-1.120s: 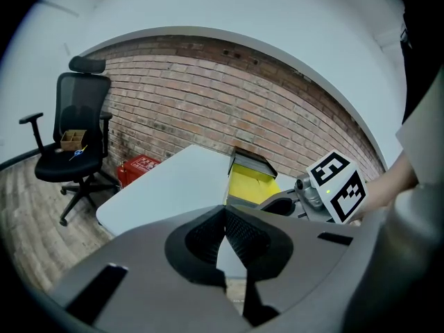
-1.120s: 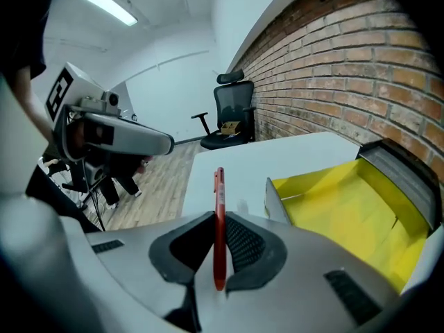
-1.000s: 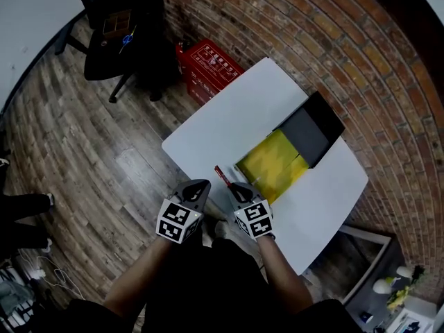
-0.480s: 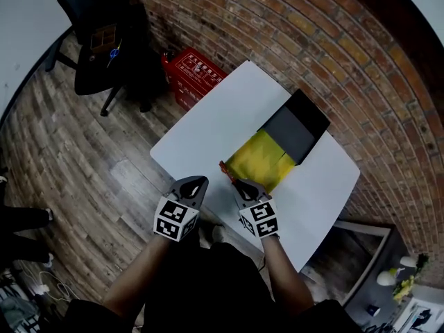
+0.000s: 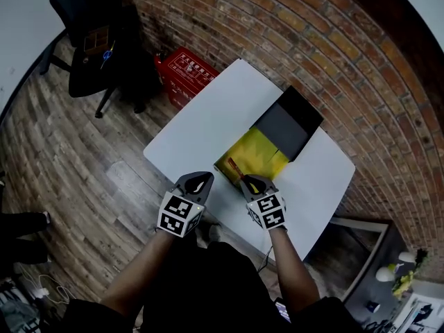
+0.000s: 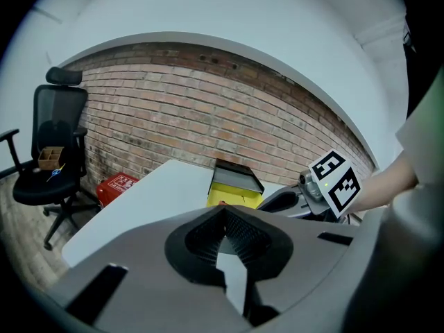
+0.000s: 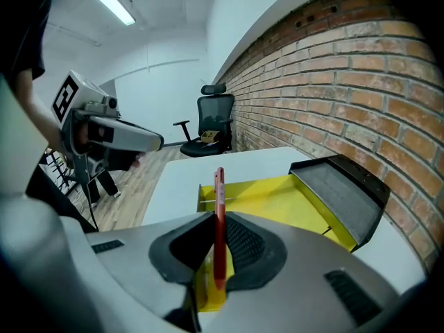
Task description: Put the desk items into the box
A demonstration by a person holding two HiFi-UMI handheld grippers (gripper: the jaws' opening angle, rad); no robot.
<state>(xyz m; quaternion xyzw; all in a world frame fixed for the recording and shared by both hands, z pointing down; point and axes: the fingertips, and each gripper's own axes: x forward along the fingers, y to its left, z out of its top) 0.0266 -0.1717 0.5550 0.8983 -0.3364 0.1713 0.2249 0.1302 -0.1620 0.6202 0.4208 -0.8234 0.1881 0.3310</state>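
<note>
A yellow box (image 5: 260, 151) with a dark grey lid (image 5: 288, 123) folded back lies open on the white table (image 5: 208, 123). My right gripper (image 5: 251, 184) is shut on a red pen (image 5: 234, 168). The pen's far end reaches over the box's near edge. In the right gripper view the pen (image 7: 220, 207) stands upright between the jaws of the gripper (image 7: 218, 238), with the yellow box (image 7: 277, 196) just beyond it. My left gripper (image 5: 199, 180) hangs over the table's front edge, left of the box, shut and holding nothing. The left gripper view shows its own jaws (image 6: 223, 220) and the box (image 6: 232, 194) ahead.
A red crate (image 5: 189, 71) stands on the wooden floor by the brick wall (image 5: 333, 40), left of the table. A black office chair (image 5: 97, 40) with small items on its seat is further left. The table's right end meets the wall.
My right gripper has carried the red pen forward from the table's front edge to the near edge of the yellow box. The left gripper has hardly moved.
</note>
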